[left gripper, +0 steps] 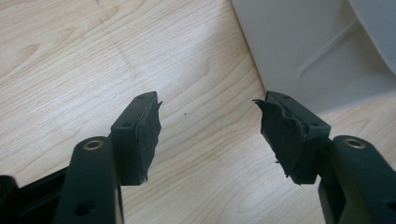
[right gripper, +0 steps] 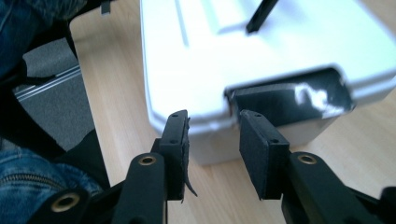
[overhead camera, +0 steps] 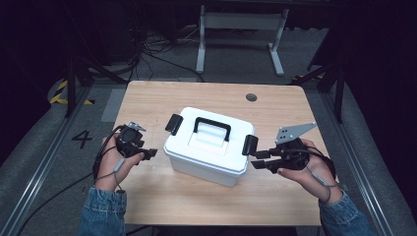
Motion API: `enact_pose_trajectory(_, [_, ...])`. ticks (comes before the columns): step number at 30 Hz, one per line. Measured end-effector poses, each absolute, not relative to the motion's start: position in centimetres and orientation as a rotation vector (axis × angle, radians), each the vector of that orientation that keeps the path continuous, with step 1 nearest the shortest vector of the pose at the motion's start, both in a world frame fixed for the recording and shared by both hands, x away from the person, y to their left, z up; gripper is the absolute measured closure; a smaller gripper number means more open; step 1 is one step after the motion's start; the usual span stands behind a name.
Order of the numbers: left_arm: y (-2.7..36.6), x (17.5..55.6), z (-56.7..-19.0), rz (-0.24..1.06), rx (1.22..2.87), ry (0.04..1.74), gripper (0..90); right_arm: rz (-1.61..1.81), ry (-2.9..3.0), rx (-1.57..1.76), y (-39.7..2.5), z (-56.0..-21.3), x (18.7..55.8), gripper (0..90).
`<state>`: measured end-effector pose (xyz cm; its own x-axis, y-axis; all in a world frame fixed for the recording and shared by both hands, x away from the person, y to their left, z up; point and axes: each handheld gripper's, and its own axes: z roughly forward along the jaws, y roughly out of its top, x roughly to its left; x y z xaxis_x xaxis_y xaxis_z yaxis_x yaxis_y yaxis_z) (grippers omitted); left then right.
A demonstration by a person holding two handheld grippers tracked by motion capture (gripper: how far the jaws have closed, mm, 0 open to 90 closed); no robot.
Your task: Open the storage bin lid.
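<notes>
A white lidded box [overhead camera: 206,152] sits mid-table, with a black handle [overhead camera: 212,129] lying on its lid and a black latch at each end [overhead camera: 173,124] [overhead camera: 250,144]. My left gripper [overhead camera: 150,154] is low over the wood just left of the box, open and empty; in the left gripper view [left gripper: 208,105] the box wall [left gripper: 299,42] lies ahead to the right. My right gripper [overhead camera: 258,160] points at the box's right end. Its jaws stand open [right gripper: 212,116] just short of the latch [right gripper: 299,100], and nothing is between them.
The wooden table [overhead camera: 196,201] has a small round hole [overhead camera: 251,97] near its far edge. Beyond it on the floor are a white metal stand [overhead camera: 241,22] and loose cables [overhead camera: 152,49]. Denim sleeves come in at the bottom corners.
</notes>
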<state>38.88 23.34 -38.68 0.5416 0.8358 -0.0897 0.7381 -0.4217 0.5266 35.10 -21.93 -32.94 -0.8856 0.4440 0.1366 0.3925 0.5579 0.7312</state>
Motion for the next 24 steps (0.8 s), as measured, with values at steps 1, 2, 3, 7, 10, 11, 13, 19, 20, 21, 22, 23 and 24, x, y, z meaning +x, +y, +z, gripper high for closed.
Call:
enact_pose_trajectory(1, [23.5,38.8,-38.7,0.255,2.268,1.270,38.0,1.255,2.710,0.731,-21.8,-32.6,35.2,61.9])
enact_pose_trajectory(2, [23.6,38.6,-38.7,0.258,2.269,1.274,37.7,1.256,2.701,0.725,-21.6,-32.3,35.5,61.2])
enact_pose_trajectory(3, [23.8,38.5,-38.7,0.259,2.269,1.279,37.4,1.254,2.691,0.724,-21.5,-32.0,35.8,60.3])
enact_pose_trajectory(7, [24.1,38.2,-38.8,0.259,2.272,1.284,36.0,1.259,2.653,0.725,-20.6,-31.0,37.3,56.9])
enact_pose_trajectory(10, [24.3,38.0,-38.9,0.258,2.283,1.284,35.0,1.253,2.638,0.736,-20.1,-30.5,38.5,54.8])
enact_pose_trajectory(11, [24.3,38.0,-39.0,0.250,2.287,1.288,34.4,1.250,2.631,0.733,-19.8,-30.3,39.0,53.7])
enact_pose_trajectory(13, [24.4,38.0,-39.1,0.248,2.294,1.294,33.5,1.249,2.624,0.740,-19.3,-30.1,39.8,52.0])
enact_pose_trajectory(19, [24.6,38.1,-39.3,0.244,2.304,1.305,32.7,1.175,2.643,0.780,-17.7,-30.1,42.3,49.3])
enact_pose_trajectory(20, [24.7,38.1,-39.3,0.242,2.309,1.305,32.6,1.167,2.645,0.779,-17.4,-30.1,42.6,49.3])
enact_pose_trajectory(21, [24.7,38.1,-39.3,0.245,2.306,1.309,32.6,1.158,2.652,0.776,-17.1,-30.1,42.9,49.1])
enact_pose_trajectory(22, [24.8,38.1,-39.3,0.243,2.304,1.313,32.5,1.152,2.658,0.776,-16.7,-30.1,43.1,49.0])
enact_pose_trajectory(23, [24.9,38.2,-39.4,0.245,2.307,1.312,32.5,1.150,2.664,0.768,-16.4,-30.2,43.3,49.0])
enact_pose_trajectory(24, [24.9,38.2,-39.4,0.246,2.308,1.309,32.4,1.144,2.671,0.767,-16.0,-30.2,43.5,49.0])
